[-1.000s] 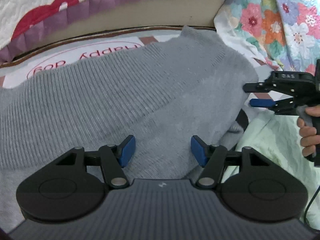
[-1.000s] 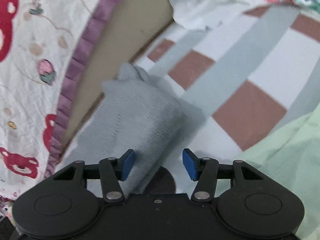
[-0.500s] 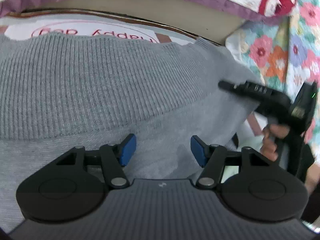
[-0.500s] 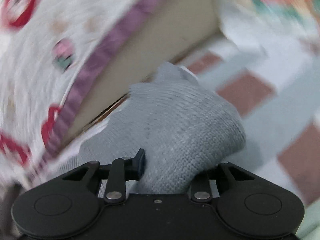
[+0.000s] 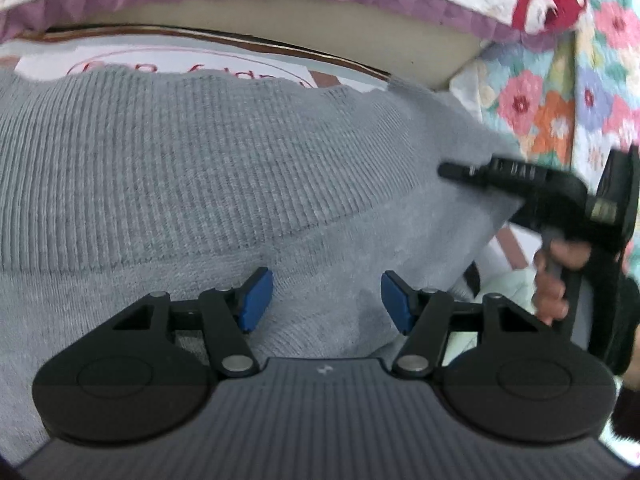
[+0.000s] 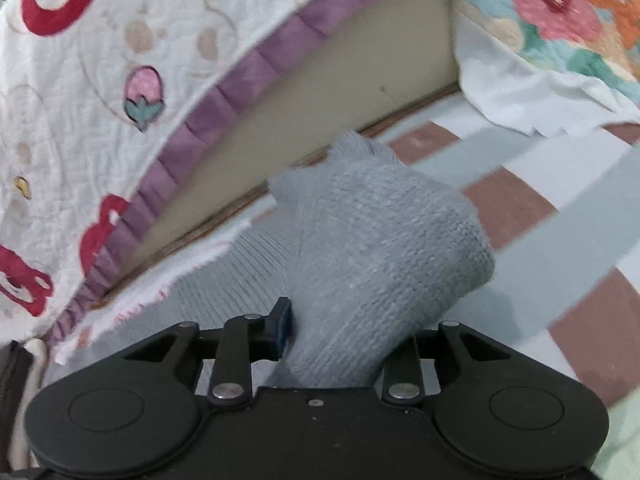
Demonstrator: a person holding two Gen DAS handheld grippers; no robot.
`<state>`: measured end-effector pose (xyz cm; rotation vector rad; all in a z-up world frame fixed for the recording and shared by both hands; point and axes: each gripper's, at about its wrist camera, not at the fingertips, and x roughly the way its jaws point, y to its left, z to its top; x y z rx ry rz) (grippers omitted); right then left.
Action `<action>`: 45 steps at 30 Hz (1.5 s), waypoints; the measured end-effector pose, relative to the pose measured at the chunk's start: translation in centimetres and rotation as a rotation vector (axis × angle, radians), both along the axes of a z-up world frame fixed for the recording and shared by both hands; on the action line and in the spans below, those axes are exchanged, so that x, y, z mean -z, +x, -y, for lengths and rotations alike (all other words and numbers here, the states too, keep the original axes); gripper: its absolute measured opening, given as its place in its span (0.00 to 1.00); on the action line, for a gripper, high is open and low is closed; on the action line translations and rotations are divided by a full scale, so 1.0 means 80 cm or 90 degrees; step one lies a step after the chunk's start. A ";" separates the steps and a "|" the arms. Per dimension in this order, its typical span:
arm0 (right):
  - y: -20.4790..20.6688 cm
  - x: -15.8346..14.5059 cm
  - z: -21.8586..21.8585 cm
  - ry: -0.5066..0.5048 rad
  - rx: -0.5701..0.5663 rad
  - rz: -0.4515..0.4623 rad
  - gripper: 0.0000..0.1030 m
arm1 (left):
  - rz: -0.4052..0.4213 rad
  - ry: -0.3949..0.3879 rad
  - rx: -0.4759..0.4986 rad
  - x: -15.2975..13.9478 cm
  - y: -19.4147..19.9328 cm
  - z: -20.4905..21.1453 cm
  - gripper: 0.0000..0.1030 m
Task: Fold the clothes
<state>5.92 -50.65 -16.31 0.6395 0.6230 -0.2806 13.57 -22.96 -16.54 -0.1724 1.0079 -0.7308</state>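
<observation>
A grey knit sweater (image 5: 240, 168) lies spread on the bed and fills most of the left wrist view. My left gripper (image 5: 326, 300) hovers low over its lower part. Its blue pads stand apart and are closing slightly, with only flat fabric under them. My right gripper (image 5: 460, 172) comes in from the right, held by a person's hand (image 5: 556, 280), at the sweater's right edge. In the right wrist view a bunched corner of the sweater (image 6: 380, 240) fills the right gripper (image 6: 348, 328). The jaws are easing open a little, and the fabric hides the right pad.
A quilt with red bears and a purple frill (image 6: 120, 60) hangs over a beige bed side (image 6: 340, 72) along the far edge. A floral blanket (image 5: 560, 100) lies at the right. The sheet (image 6: 560, 220) is checked brown, grey and white. A pale green garment (image 5: 504, 292) lies beside the sweater.
My right gripper moved in from the right onto the sweater's edge and closed on a bunch of it. The left gripper rolled and came a little closer to the sweater.
</observation>
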 end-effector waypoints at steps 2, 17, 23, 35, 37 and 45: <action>0.000 0.004 0.001 -0.003 -0.003 -0.010 0.38 | 0.008 0.011 -0.004 0.000 -0.001 0.001 0.47; 0.026 -0.169 -0.125 -0.138 -0.297 0.148 0.11 | 0.069 0.067 -0.081 -0.051 0.001 -0.088 0.09; 0.038 -0.148 -0.189 -0.267 -0.322 0.023 0.11 | 0.026 0.053 -0.170 -0.021 -0.003 -0.172 0.09; 0.004 -0.093 -0.085 -0.250 -0.117 -0.019 0.32 | 0.032 -0.011 -0.086 -0.039 -0.006 -0.102 0.21; -0.008 -0.075 -0.045 -0.168 -0.061 -0.023 0.36 | 0.074 0.017 -0.022 -0.052 -0.007 -0.057 0.25; -0.051 -0.006 0.048 0.088 0.130 -0.069 0.41 | 0.091 0.029 0.114 -0.065 0.026 0.083 0.39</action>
